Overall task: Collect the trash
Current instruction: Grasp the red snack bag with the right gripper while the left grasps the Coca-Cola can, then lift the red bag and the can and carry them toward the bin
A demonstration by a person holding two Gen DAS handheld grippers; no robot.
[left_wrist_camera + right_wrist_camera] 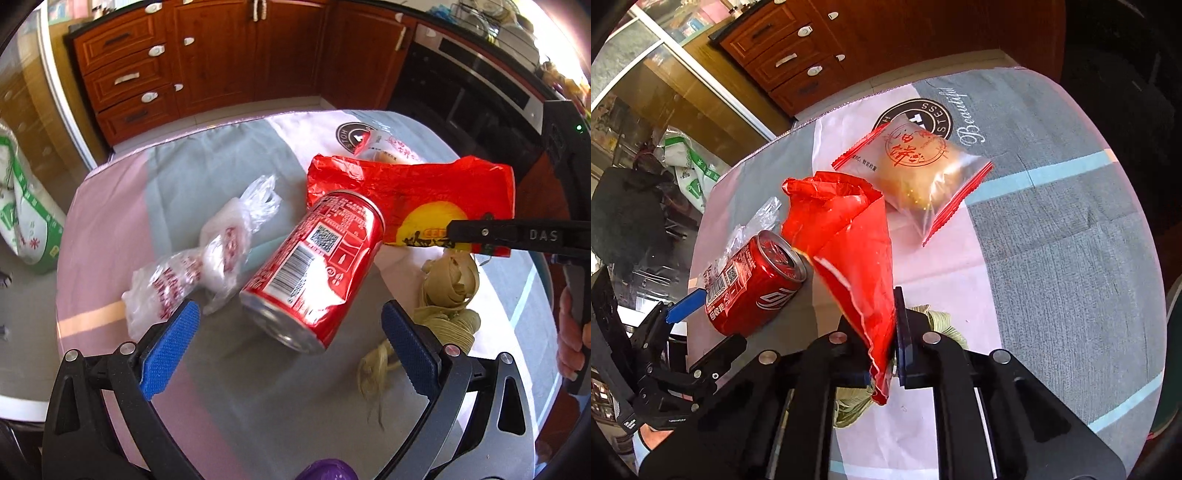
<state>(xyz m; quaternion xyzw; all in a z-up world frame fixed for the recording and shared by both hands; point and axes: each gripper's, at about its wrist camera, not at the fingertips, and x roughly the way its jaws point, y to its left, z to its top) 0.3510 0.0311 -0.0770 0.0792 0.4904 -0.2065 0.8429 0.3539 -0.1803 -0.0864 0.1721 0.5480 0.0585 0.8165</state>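
Observation:
A dented red cola can (317, 266) lies on its side on the table, its base between the blue pads of my left gripper (291, 332). That gripper is open and its pads stand clear of the can. My right gripper (892, 332) is shut on the lower edge of a red plastic bag (842, 236), which stands up off the cloth beside the can (757, 284). In the left wrist view the bag (406, 192) hangs from the right gripper's black fingertips (458, 233). A crumpled clear bag with red print (207, 266) lies left of the can.
A sealed pastry packet (916, 170) lies further back on the grey and pink tablecloth (1052, 221). A tan ribbon bundle (450, 288) sits under the right gripper. Wooden cabinets (221, 55) and an oven (461, 92) stand beyond the table. A white and green sack (26, 221) is on the floor.

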